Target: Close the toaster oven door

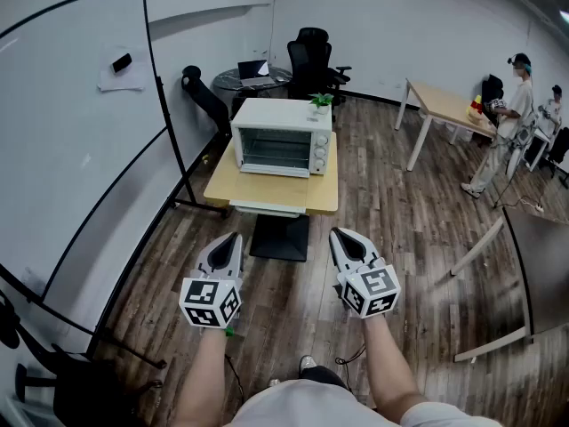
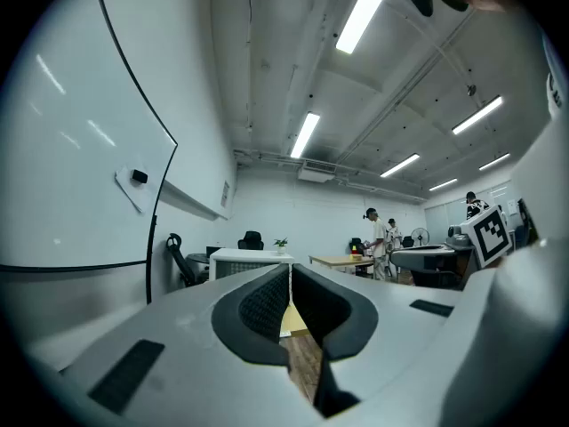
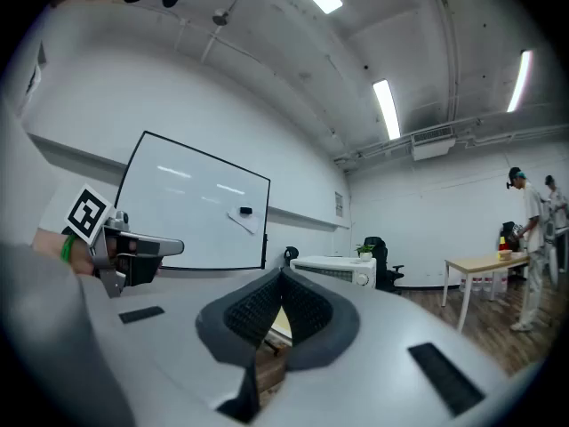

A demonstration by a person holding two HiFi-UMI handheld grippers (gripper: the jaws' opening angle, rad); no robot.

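Note:
A white toaster oven (image 1: 280, 140) stands on a small wooden table (image 1: 267, 194) a few steps ahead, its glass front and knob panel facing me. At this distance I cannot tell how its door stands. It shows small beyond the jaws as the toaster oven (image 2: 249, 261) in the left gripper view and the toaster oven (image 3: 333, 269) in the right gripper view. My left gripper (image 1: 233, 238) and right gripper (image 1: 338, 234) are held side by side over the floor, well short of the table. Both are shut and hold nothing.
A small potted plant (image 1: 321, 101) sits on the oven's top. A large whiteboard (image 1: 71, 132) on a stand runs along the left. Office chairs (image 1: 311, 56) stand behind the table. A second table (image 1: 449, 105) and two people (image 1: 507, 123) are at the far right, a dark tabletop (image 1: 542, 265) nearer.

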